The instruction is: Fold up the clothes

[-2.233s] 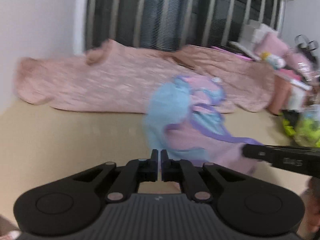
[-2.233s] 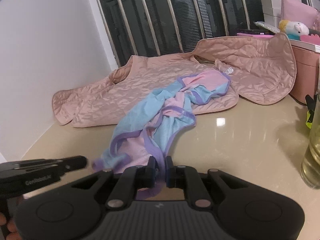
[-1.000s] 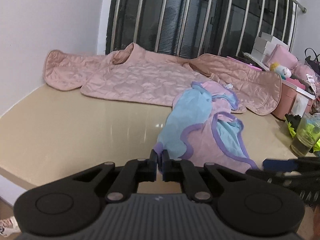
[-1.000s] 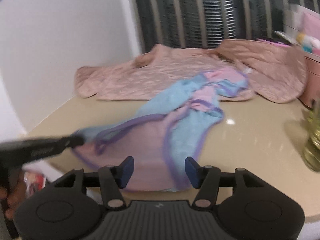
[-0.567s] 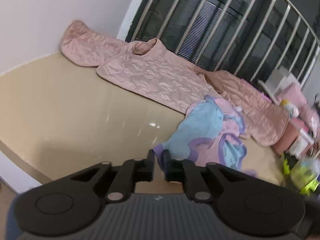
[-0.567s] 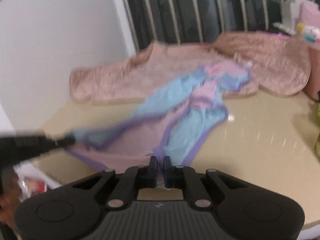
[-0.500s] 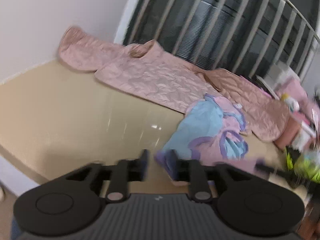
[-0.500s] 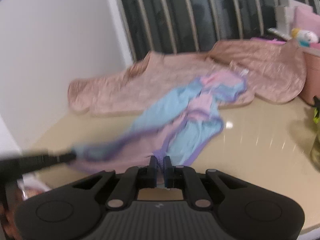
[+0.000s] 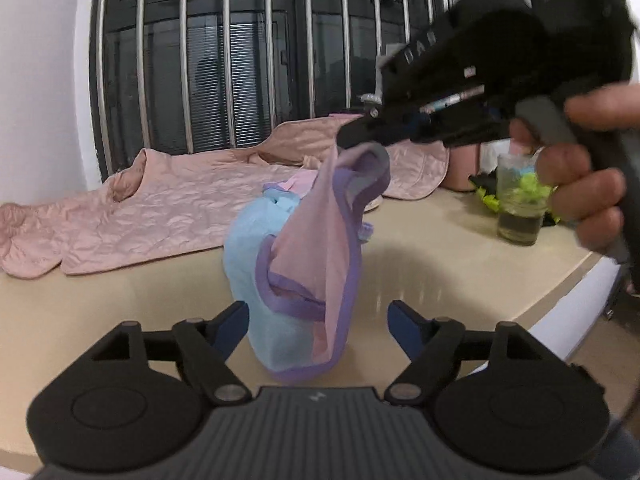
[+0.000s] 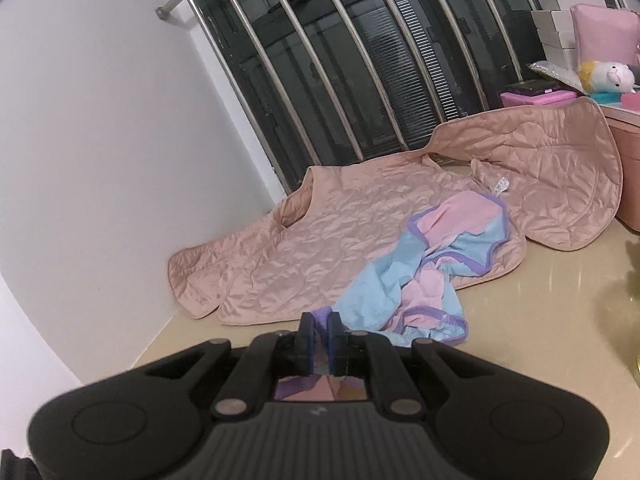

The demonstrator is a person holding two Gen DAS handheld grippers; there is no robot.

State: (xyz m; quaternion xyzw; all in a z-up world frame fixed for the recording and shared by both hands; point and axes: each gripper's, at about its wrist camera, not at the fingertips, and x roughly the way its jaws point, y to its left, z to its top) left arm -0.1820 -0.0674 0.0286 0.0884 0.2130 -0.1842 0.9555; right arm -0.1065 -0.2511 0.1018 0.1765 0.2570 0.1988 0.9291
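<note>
A small pink and light-blue garment with purple trim (image 9: 308, 264) hangs lifted above the beige table (image 9: 80, 320). My right gripper (image 9: 360, 140) is shut on its purple edge and holds it up, as the left wrist view shows. In the right wrist view the right gripper (image 10: 320, 330) pinches the purple hem, and the rest of the garment (image 10: 432, 276) trails onto the table. My left gripper (image 9: 318, 322) is open and empty, with the hanging cloth between its blue fingertips (image 9: 234, 326).
A pink quilted jacket (image 9: 160, 208) lies spread along the back by the barred window (image 9: 224, 60). A glass of liquid (image 9: 520, 196) stands at the right near the table edge. Pink boxes and a plush toy (image 10: 604, 74) sit at the far right.
My left gripper has opened and let go of the garment's corner. My right gripper, still shut on the hem, has lifted the garment up in front of the left gripper.
</note>
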